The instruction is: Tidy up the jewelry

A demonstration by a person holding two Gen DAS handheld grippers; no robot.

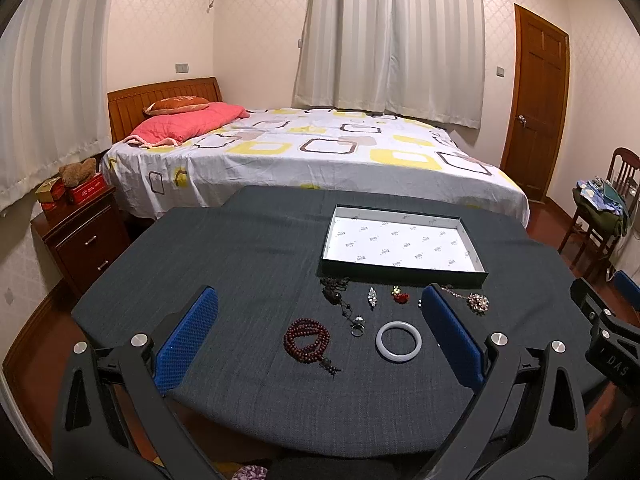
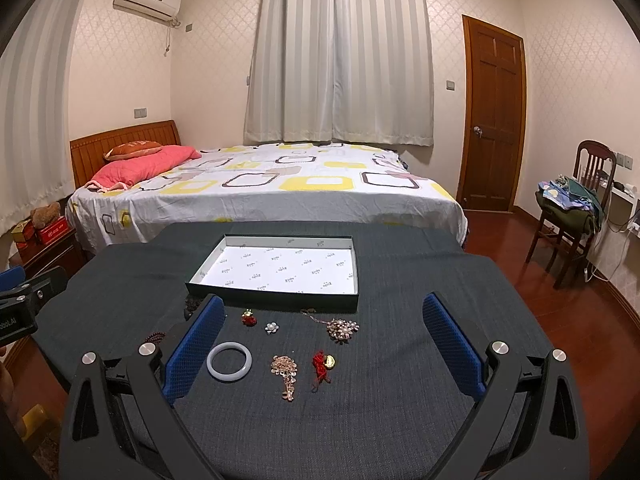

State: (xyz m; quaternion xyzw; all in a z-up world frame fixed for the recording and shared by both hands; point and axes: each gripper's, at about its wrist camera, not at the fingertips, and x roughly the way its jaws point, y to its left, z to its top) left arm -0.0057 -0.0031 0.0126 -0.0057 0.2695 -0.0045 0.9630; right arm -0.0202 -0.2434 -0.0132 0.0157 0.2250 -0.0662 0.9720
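Left wrist view: left gripper [image 1: 320, 332] hovers above the near edge of the dark grey cloth-covered table [image 1: 248, 248], blue-padded fingers spread wide, nothing between them. Straight ahead in the gap lie a dark red wooden bead strand [image 1: 307, 340], a small silver ring [image 1: 357, 326] and a pale white jade bangle [image 1: 398, 341], the bangle flat, just inside the right pad. Beyond them, the shallow black tray with white printed lining [image 1: 404, 270] sits empty, long axis across the view.

Right wrist view: right gripper [image 2: 324, 344] also held level over the near edge, fingers wide apart, empty. Ahead in its gap: a rose-gold beaded hairpin [image 2: 286, 374], long axis pointing toward the gripper, and a red knotted charm with gold piece [image 2: 323, 363]. The bangle lies against the left pad. The bangle looks reachable by either; hairpin and charm are nearer the right.
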